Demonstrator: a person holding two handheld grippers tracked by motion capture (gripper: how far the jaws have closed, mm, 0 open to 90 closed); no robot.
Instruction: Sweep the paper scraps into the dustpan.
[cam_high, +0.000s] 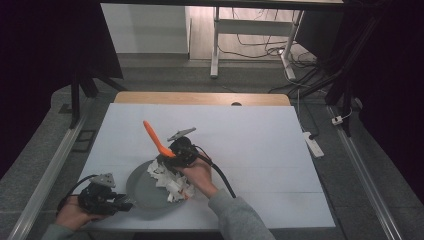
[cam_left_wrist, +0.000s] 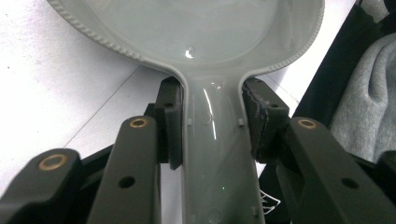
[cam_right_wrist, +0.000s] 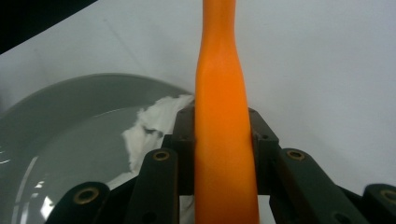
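Left gripper is sitting at the near left corner of the table, fingers clenched on the handle of a grey dustpan. In the left gripper view the handle is running straight between the pads, both pads pressing on its sides. The dustpan is lying flat on the white table, near the front edge, left of centre.

Right gripper is hovering over the far rim of the dustpan, fingers grasping an orange brush handle. The handle is sticking up and tilting away to the left in the high view. White crumpled paper scraps are piling at the right side of the dustpan, directly under the right gripper, some spilling past the rim. Whether the brush end is touching the scraps, can't tell.
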